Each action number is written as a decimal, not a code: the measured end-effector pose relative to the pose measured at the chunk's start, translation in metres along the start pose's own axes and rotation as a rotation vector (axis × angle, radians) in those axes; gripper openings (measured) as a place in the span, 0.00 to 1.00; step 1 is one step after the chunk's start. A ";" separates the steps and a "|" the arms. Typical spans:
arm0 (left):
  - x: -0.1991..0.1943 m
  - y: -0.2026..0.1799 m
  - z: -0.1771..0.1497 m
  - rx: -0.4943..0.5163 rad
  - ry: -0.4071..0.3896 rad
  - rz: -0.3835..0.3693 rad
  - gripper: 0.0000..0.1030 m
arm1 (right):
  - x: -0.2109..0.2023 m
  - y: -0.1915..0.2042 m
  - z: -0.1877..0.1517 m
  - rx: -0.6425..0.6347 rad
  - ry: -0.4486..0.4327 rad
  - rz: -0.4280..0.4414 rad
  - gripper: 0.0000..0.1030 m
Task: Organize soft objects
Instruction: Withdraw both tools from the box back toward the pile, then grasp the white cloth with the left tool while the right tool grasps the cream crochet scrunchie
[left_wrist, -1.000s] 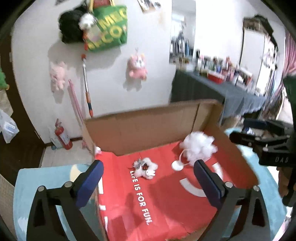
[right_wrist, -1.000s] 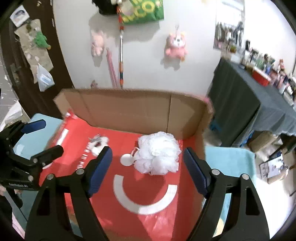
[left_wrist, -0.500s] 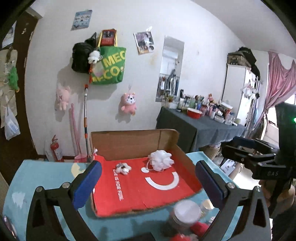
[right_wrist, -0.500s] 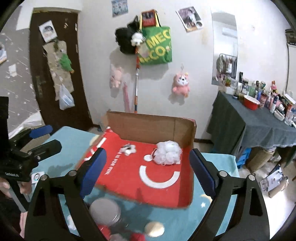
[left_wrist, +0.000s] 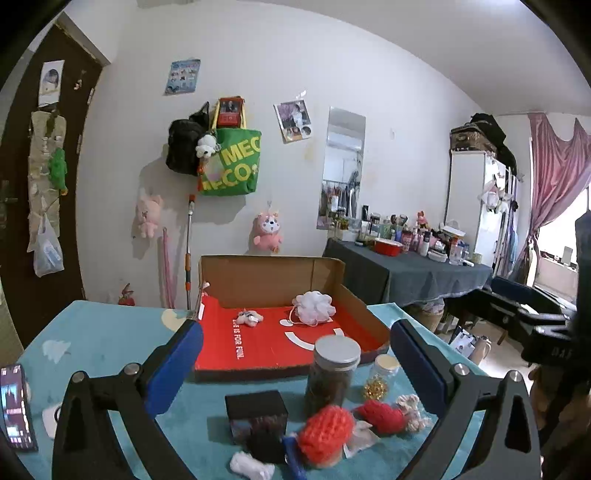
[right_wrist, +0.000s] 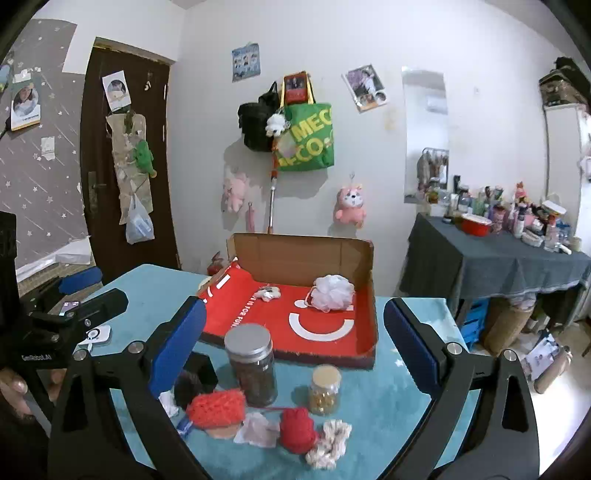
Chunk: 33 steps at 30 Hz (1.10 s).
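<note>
Right gripper (right_wrist: 293, 341): jaws spread wide, nothing betw. them, pads touch nothing; they have just been opening further. Left gripper (left_wrist: 295, 363): jaws also wide apart, empty, touching nothing.

Both hang over the near edge of the teal-covered table (right_wrist: 399, 387), pointing slightly down toward a shallow cardboard box (right_wrist: 295, 258) w/ red lining. Inside the box, well beyond the fingertips: white mesh pouf (right_wrist: 332, 293) at the back right, small white plush charm (right_wrist: 269, 292) to its left, apart from it.

Nearer, betw. the jaws in the right wrist view: red knit piece (right_wrist: 216, 408) on the left, red knit ball (right_wrist: 297, 430) right of it, cream scrunchie (right_wrist: 328, 443) just beside the ball, a thin whitish bit (right_wrist: 256, 428) lying betw. the two red ones. None touched by a pad. Behind them stand a big jar w/ silver lid (right_wrist: 251, 365) and a small jar w/ gold contents (right_wrist: 325, 386), both upright, in front of the box.

Hard to make out: dark lump and black box (left_wrist: 256, 410) left of the big jar are partly covered by the right gripper's left finger in its own view; a small white item (left_wrist: 251, 469) at the lower edge of the left view is unclear. Phone (left_wrist: 14, 410) at far left is cut off by the frame edge. Each gripper shows only partly in the other's view.
</note>
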<state>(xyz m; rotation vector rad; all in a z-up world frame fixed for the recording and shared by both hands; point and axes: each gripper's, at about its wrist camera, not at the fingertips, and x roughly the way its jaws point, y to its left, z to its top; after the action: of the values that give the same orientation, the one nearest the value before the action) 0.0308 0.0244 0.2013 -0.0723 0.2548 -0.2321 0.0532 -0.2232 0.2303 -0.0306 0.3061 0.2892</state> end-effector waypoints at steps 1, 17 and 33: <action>-0.004 -0.002 -0.004 0.006 -0.008 0.004 1.00 | -0.004 0.002 -0.005 -0.002 -0.010 -0.011 0.96; -0.007 -0.019 -0.083 0.014 0.048 0.036 1.00 | -0.024 0.017 -0.104 0.004 -0.006 -0.152 0.96; 0.038 0.006 -0.144 -0.062 0.274 0.091 1.00 | 0.019 0.008 -0.171 0.055 0.179 -0.157 0.96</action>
<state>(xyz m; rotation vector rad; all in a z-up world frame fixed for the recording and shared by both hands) 0.0303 0.0153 0.0525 -0.0900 0.5369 -0.1433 0.0181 -0.2226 0.0614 -0.0259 0.4872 0.1215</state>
